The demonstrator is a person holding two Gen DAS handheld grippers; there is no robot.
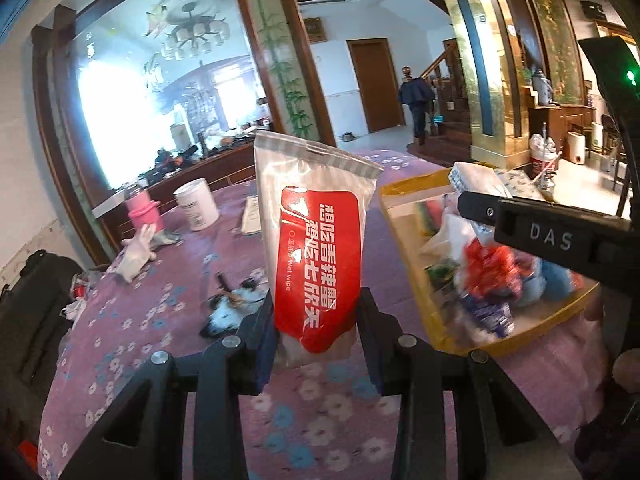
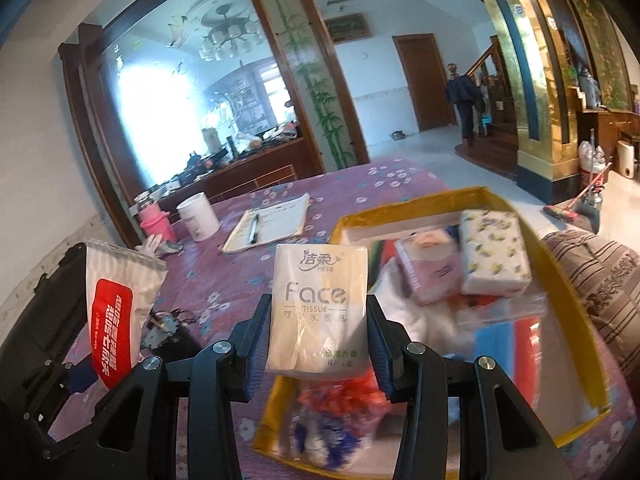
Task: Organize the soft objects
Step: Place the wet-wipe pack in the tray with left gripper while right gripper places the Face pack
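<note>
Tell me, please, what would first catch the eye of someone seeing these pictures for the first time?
Most striking are the two packs held upright over the purple flowered tablecloth: a wet wipe packet with a red label in the left tool, and a white Face tissue pack in the right tool. Just beyond the right one lies a yellow-rimmed box crowded with soft packs.

Your left wrist camera looks forward and slightly down along its fingers, close above the floral tablecloth (image 1: 168, 312). Your right one faces likewise, from just beside it — both share the yellow box (image 1: 404, 216) (image 2: 560, 264), the white cup (image 1: 197, 205) (image 2: 198, 218) and the mirrored wall.
</note>
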